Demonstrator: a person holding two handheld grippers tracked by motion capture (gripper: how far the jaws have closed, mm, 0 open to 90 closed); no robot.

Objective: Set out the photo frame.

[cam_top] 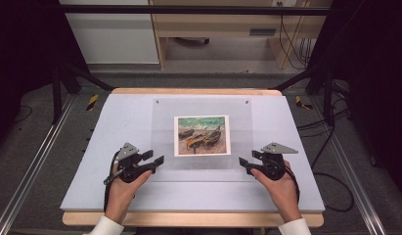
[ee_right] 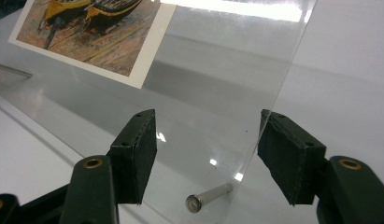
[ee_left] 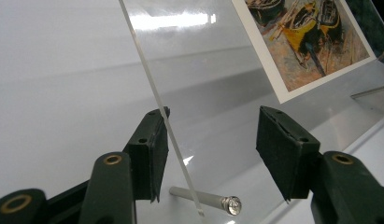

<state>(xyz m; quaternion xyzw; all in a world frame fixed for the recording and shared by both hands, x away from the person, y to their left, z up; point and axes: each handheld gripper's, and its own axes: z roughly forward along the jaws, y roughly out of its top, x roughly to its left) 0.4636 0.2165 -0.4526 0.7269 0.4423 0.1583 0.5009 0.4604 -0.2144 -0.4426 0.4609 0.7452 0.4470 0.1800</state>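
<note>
The clear acrylic sheet (cam_top: 202, 134) is glossy and smooth, throwing back a bright strip of light, and the painting print (cam_top: 202, 135) on it is matt paper with a plain white border. At the sheet's 5 and 7 o'clock corners sit polished metal pins (ee_left: 206, 199), shiny at their round heads. The table cover (cam_top: 110, 127) looks smooth, matt and pale, over a wooden board (cam_top: 189, 91), while the gripper pads (ee_right: 136, 154) are dull black rubbery foam.

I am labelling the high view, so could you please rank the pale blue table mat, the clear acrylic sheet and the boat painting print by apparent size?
1. Pale blue table mat, largest.
2. Clear acrylic sheet, lying on the mat.
3. Boat painting print, smallest, within the sheet's outline.
</note>
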